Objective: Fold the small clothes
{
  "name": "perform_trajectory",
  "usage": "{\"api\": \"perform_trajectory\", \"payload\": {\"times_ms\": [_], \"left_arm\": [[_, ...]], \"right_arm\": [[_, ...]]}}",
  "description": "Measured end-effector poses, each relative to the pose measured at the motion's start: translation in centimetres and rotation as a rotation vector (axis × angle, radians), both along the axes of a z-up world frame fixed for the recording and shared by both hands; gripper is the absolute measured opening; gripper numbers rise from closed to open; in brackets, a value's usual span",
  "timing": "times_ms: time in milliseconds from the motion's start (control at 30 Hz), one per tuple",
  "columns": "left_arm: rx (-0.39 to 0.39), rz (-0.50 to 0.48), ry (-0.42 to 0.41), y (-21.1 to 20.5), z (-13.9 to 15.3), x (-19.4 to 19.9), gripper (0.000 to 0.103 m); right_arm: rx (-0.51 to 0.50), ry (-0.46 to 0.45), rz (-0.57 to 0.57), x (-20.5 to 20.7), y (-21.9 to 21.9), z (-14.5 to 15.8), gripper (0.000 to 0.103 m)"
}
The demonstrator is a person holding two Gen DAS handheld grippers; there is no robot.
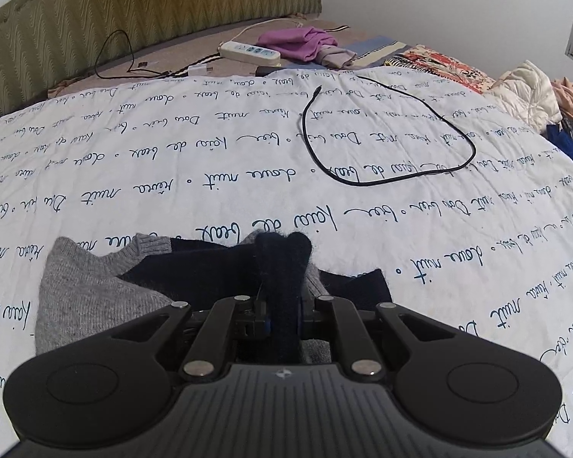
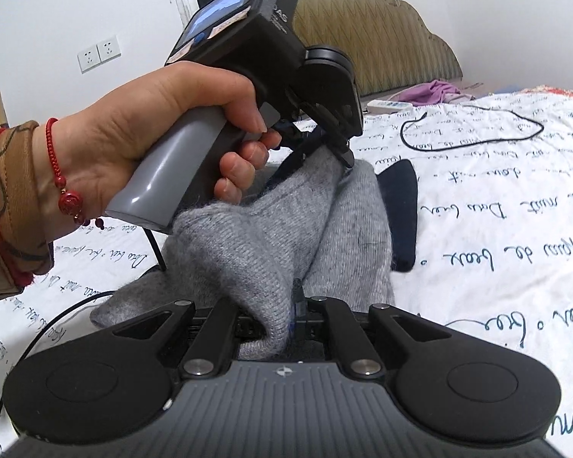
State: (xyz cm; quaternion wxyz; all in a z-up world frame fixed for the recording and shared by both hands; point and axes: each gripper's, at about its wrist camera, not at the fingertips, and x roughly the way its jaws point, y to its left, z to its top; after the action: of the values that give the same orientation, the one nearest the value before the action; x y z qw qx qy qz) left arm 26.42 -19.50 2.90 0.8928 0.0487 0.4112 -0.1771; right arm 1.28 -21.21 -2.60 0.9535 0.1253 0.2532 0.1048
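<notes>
One grey-and-navy knit garment (image 2: 256, 236) lies on the white quilt (image 1: 401, 206), near edge, partly lifted by both tools. Left gripper (image 1: 282, 263): jaws narrow, clamped on a navy fold of the knit that bunches up between them. Right gripper (image 2: 286, 316): jaws pinched on a grey fold, fabric draped over them. Left hand (image 2: 145, 126) wraps the other tool's grey handle, w/ one red bead bracelet (image 2: 63, 175) at the wrist.

Counts on the bed: 1 loose black cable (image 1: 386, 141) looped on the quilt, well apart from the knit; 1 white power strip (image 1: 248, 52) near the headboard (image 1: 133, 11); 1 purple cloth (image 1: 298, 40) just beside the strip; a 2nd thin black wire by the headboard. 2 wall sockets (image 2: 98, 54) in right wrist view.

Writing: quilt printed w/ repeated dark cursive script, not legible for sure. Tool body label too cut off & blurred to read
</notes>
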Motion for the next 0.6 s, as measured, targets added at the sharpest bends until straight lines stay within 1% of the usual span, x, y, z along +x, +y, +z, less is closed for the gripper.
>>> {"api": "perform_trajectory", "payload": {"times_ms": [133, 200, 267, 300, 367, 400, 433, 467, 500, 533, 600], "left_arm": [[0.011, 0.006, 0.001, -0.3, 0.0, 0.1, 0.012], [0.02, 0.006, -0.002, -0.5, 0.1, 0.0, 0.012], [0.028, 0.007, -0.005, -0.7, 0.1, 0.0, 0.014], [0.031, 0.006, -0.005, -0.8, 0.2, 0.0, 0.015], [0.018, 0.009, -0.007, -0.8, 0.5, 0.0, 0.017], [0.0, 0.011, -0.006, -0.7, 0.6, 0.0, 0.021], [-0.022, 0.011, -0.004, -0.6, 0.8, -0.1, 0.028], [-0.045, 0.011, -0.001, -0.4, 1.1, -0.1, 0.033], [-0.065, 0.009, -0.004, -0.3, 1.3, -0.1, 0.046], [-0.082, 0.006, -0.016, -0.2, 1.6, -0.2, 0.063], [-0.088, 0.016, -0.075, 0.1, 2.4, -0.7, 0.075]], "right_arm": [[0.04, 0.013, -0.007, 0.0, -0.5, 0.2, 0.012], [0.052, 0.019, -0.01, 0.0, -0.6, 0.2, 0.017], [0.062, 0.023, -0.012, 0.0, -0.7, 0.2, 0.019], [0.069, 0.026, -0.014, 0.1, -0.8, 0.0, 0.023], [0.083, 0.033, -0.016, 0.1, -1.0, -0.1, 0.026], [0.09, 0.036, -0.017, 0.1, -1.0, -0.1, 0.028], [0.096, 0.041, -0.019, 0.2, -1.1, -0.2, 0.029], [0.102, 0.044, -0.02, 0.2, -1.2, -0.3, 0.029], [0.108, 0.048, -0.02, 0.2, -1.2, -0.4, 0.029], [0.116, 0.052, -0.021, 0.4, -1.4, -0.4, 0.029], [0.131, 0.057, -0.025, 0.5, -1.5, -0.6, 0.03]]}}
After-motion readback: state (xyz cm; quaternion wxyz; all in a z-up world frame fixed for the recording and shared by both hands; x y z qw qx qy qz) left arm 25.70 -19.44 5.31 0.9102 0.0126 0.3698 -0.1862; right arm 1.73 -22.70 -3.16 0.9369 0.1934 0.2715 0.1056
